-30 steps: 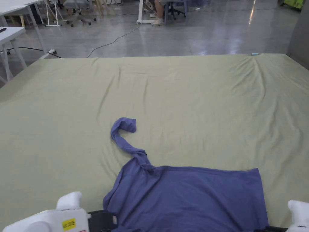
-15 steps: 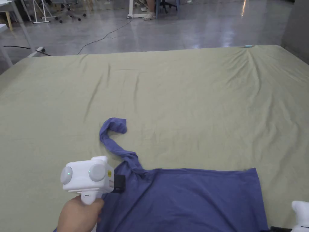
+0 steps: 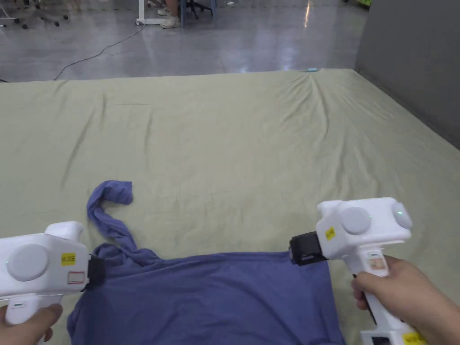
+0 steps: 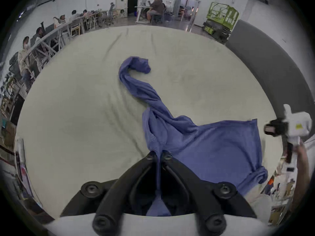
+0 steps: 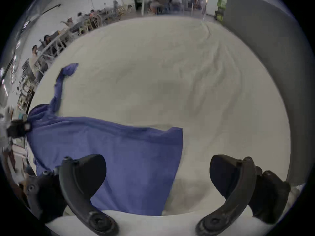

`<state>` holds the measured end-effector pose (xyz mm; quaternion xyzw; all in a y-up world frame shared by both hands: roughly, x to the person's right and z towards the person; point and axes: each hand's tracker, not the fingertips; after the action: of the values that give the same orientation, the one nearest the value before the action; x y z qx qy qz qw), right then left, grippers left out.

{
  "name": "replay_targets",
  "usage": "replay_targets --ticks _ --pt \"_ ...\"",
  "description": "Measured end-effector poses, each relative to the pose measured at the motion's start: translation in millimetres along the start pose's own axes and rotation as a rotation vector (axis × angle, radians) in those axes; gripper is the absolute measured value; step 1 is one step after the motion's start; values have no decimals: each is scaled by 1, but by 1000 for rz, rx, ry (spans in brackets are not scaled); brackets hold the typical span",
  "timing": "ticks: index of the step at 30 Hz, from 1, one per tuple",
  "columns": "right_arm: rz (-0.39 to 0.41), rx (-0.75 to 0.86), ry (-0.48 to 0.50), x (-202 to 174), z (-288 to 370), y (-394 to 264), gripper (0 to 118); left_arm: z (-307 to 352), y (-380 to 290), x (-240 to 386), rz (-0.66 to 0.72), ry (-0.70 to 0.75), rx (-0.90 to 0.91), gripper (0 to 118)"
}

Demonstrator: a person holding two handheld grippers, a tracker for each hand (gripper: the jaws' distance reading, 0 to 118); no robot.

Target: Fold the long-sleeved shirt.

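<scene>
Now left gripper (image 4: pixel 158 156) jaws pinching shirt (image 3: pixel 215 301) shoulder edge, right gripper (image 5: pixel 157 173) wide (hem corner) — open sheet (image 3: pixel 251 148) beyond

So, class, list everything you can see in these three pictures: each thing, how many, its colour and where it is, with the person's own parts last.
Long-sleeved shirt: one, blue, flat on the near part of the sheet, one twisted sleeve curling away at its left.
Sheet: one, pale green, wrinkled, covering the whole work surface.
Floor: grey, glossy, beyond the sheet.
Cable: one, dark, on the floor.
Panel: one, grey, along the sheet's right edge.
Seated people: several, at desks far off.
Lift platform: one, green, far right.
Left tongs: white body, black jaws, shut on shirt fabric.
Right tongs: white body, black jaws apart, at the shirt's far right corner.
Hands: two, holding the tongs.
</scene>
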<state>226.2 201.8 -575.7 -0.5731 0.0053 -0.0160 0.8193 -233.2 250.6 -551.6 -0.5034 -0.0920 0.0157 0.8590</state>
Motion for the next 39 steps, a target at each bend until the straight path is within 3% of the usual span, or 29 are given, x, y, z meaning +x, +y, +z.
replay_targets --ticks 1,2,3,4,5,6,12,19,25,29,36,39 --pt "-42 -65 13 1 -14 4 118 4 0 0 -3 1 2 0" --pt "-60 -112 35 1 -27 6 106 6 0 -1 -10 1 3 0" --pt "-69 -121 36 0 -35 6 79 8 -1 -1 -6 -10 -6 0" --pt "-50 -128 15 -4 -39 6 33 10 -2 -3 -2 -12 -4 0" --pt "-27 -140 -32 -9 -41 5 2 11 -2 -5 5 -15 -4 0" --pt "-2 -147 -98 -14 -43 3 2 12 -3 -7 10 -13 -4 0" --pt "12 -36 54 -21 11 -11 0 35 -5 -16 56 -46 4 0" --pt "200 256 57 -29 171 -17 0 111 28 -19 82 -125 70 0" --pt "219 482 4 -29 309 28 0 216 120 -14 -9 -81 271 0" --pt "277 592 -106 -47 383 94 0 270 200 -25 97 -177 347 0" --pt "227 738 -209 -71 485 196 0 360 313 -25 91 -86 547 0" --pt "264 783 -300 -77 513 238 0 391 338 -15 157 -211 605 0"
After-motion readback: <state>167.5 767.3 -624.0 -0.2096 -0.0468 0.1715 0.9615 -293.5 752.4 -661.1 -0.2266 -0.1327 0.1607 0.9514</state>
